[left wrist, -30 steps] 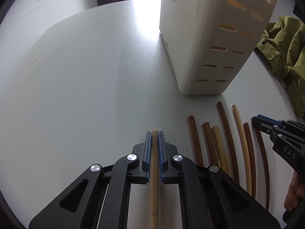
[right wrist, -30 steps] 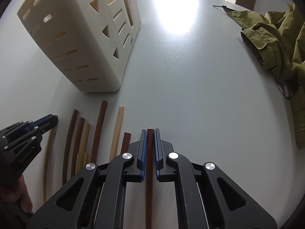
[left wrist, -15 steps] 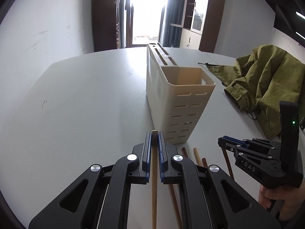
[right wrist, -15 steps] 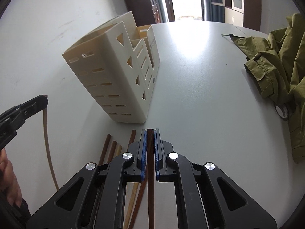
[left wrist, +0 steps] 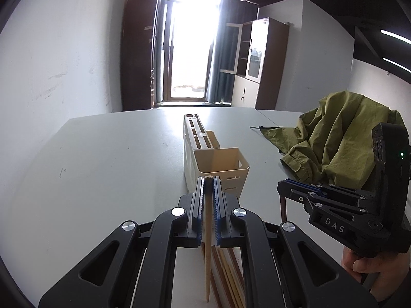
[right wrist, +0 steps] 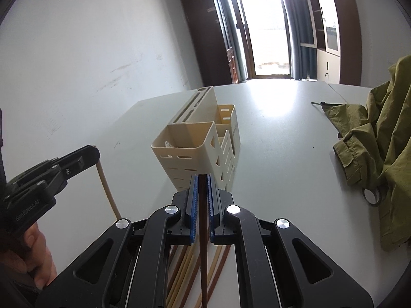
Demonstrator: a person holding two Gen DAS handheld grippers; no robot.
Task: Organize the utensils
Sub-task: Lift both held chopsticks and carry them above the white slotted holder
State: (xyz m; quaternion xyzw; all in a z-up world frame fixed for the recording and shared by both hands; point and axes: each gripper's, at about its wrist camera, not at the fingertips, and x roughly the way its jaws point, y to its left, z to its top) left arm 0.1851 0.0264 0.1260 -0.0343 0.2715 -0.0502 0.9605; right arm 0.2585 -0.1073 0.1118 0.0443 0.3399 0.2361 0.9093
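Left wrist view: the left gripper (left wrist: 208, 179) pinches a pale chopstick (left wrist: 207, 243); the right gripper (right wrist: 203, 177) pinches a dark chopstick (right wrist: 203, 243). Both hang above the loose chopsticks (right wrist: 185, 269) on the worktop (right wrist: 282, 154), near the cream holder (right wrist: 195, 143). Long dangling sticks could swing, catch the holder's rim, and slip or tip it.

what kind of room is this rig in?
Probably an office or meeting room, not a kitchen: a large pale table, wood cabinets with glass doors, and a glazed balcony door beside curtains.
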